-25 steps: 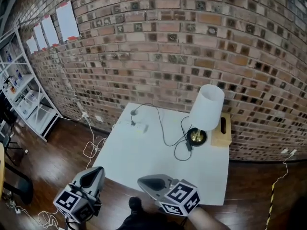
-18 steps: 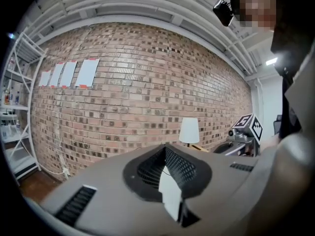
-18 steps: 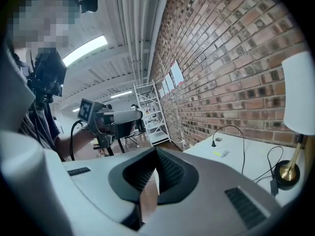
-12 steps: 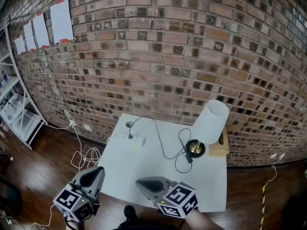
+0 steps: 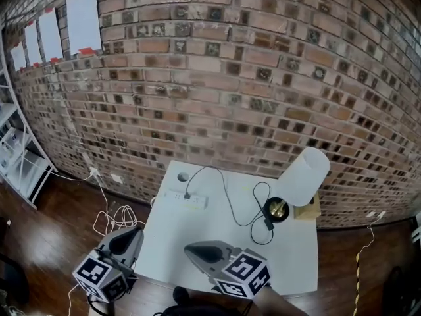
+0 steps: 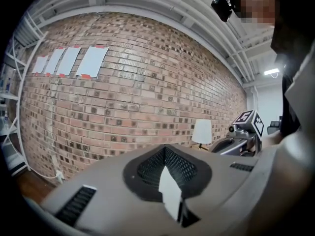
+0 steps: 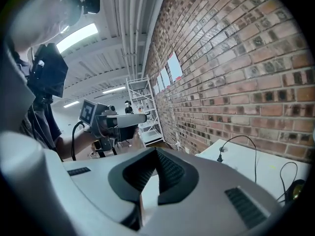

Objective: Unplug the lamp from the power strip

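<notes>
Work on the plug is not yet begun. Both tools are held low at the 6 o'clock edge of the white table point(image 5: 293, 252), well apart from everything on it, which is judged to be an approach posture. The left gripper point(image 5: 129, 237) is seen with its jaws pressed together and nothing between them. The right gripper point(image 5: 192, 249) is likewise closed and empty, only its 2 pads being shown meeting in its own view.

The power strip point(image 5: 186, 199) is laid near the table's 10 o'clock corner, on the side where white cables point(image 5: 115, 216) are strewn over the floor, a likely reason for its placement. The black plug point(image 5: 187, 194) is seated in the strip. The black cord point(image 5: 225, 191) is run in loose loops across the top to the lamp point(image 5: 304, 175) at 3 o'clock, so nothing is pulled taut. The lamp is stood just beside a wooden box point(image 5: 308, 210) near the brick wall.

The strip looks light and unfixed, so it is judged that 1 gripper would be needed to pin it while the plug is drawn out by the other. The jaws would have to be opened first.
</notes>
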